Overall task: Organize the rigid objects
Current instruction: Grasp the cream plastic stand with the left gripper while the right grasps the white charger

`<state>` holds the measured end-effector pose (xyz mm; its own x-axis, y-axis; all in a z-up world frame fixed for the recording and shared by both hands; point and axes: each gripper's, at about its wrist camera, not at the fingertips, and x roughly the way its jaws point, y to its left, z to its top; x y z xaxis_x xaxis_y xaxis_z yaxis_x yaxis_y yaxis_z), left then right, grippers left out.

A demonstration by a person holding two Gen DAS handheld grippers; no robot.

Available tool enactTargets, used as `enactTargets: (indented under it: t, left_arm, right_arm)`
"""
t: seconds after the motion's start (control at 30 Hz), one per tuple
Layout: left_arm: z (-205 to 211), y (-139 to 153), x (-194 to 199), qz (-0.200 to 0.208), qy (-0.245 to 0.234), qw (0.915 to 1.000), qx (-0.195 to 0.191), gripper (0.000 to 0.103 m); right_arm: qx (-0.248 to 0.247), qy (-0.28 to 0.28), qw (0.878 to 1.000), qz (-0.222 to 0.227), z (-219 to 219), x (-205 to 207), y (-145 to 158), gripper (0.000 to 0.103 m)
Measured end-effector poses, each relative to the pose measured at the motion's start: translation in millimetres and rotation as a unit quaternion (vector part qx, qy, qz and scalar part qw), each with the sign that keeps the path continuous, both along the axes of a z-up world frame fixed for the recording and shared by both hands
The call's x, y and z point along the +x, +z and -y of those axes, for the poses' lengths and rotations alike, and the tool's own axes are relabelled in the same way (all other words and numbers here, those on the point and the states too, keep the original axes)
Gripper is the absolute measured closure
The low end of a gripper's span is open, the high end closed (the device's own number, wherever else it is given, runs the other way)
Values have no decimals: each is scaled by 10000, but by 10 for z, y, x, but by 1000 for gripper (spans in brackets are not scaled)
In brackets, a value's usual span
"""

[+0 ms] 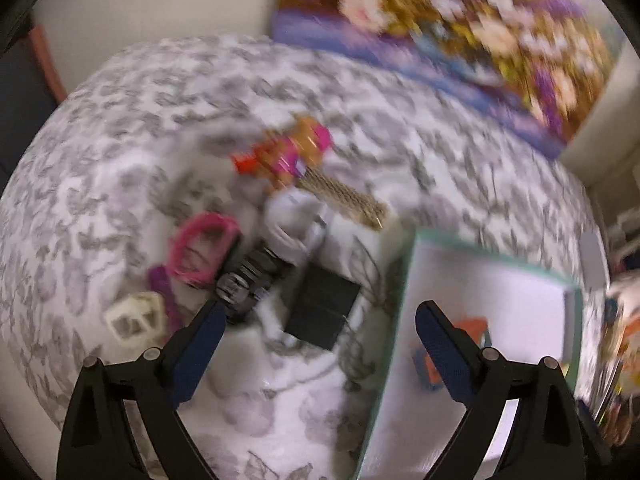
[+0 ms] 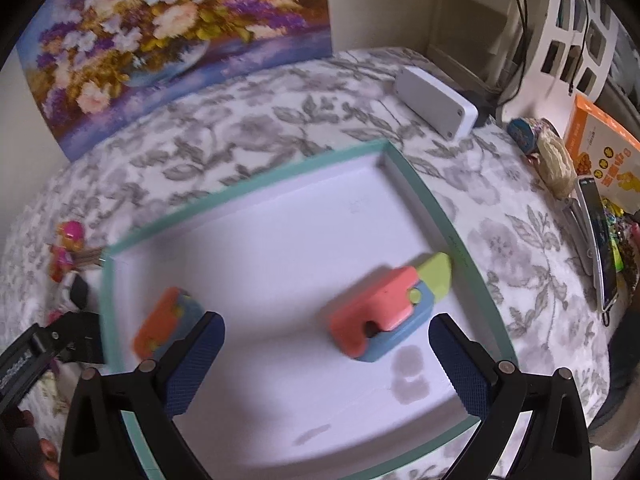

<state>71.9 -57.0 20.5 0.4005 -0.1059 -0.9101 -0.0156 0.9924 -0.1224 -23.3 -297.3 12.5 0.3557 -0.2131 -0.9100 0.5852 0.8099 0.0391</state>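
- The right gripper point(image 2: 326, 350) is wide open and holds nothing; it hangs over the tray point(image 2: 420, 194), above its near part.
- Between its fingers, inside the tray, lies a pink-and-blue toy point(image 2: 380, 312) with a green tip, close to the tray's right wall.
- A second toy point(image 2: 166, 322), orange and blue, lies by the tray's left wall — it is partly behind the left finger point(image 2: 196, 360).
- The left gripper point(image 1: 320, 320) is also wide open and empty; it hangs over the cloth point(image 1: 140, 128), just left of the tray point(image 1: 404, 280).
- On the cloth left of the tray is a loose pile: a black box point(image 1: 322, 308), a watch point(image 1: 248, 280), a pink ring point(image 1: 202, 252), a white piece point(image 1: 136, 318) and a figure point(image 1: 288, 152) — this view is blurred.
- Beyond the tray, a painting point(image 2: 176, 40) leans on the wall, and a white case point(image 2: 438, 102) lies right of the tray's far corner.
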Motion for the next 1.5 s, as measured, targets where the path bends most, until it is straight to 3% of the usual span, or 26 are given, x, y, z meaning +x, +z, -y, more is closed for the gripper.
enactTargets:
  t: [0.1, 0.2, 0.4, 0.5, 0.8, 0.97, 1.2, 1.5]
  left_arm:
    - [-217, 176, -12, 278, 316, 9991, -95, 7]
    - [-479, 220, -17, 282, 730, 9967, -220, 4]
    - [-929, 261, -90, 439, 1505, 9876, -84, 0]
    - [-1037, 238, -111, 372, 1547, 9873, -37, 0]
    - [-1499, 108, -241, -32, 1939, 9808, -220, 0]
    - [-1756, -100, -330, -384, 2219, 9737, -333, 0]
    - [-1911, -354, -326, -792, 2448, 9657, -355, 0]
    - [-1838, -405, -212, -784, 2187, 9710, -565, 0]
  right_arm:
    - [185, 76, 9995, 227, -128, 45, 127, 0]
    - [205, 249, 9989, 346, -303, 108, 231, 0]
    - [243, 524, 9974, 438, -622, 212, 311, 0]
    - [521, 780, 9947, 419, -788, 301, 250, 0]
    - [606, 1411, 9875, 353, -1256, 476, 125, 0]
    - [1051, 1691, 9794, 328, -1464, 521, 35, 0]
    - [965, 2144, 9719, 144, -1821, 567, -97, 0]
    - [827, 2738, 9581, 150, -2168, 617, -186, 5]
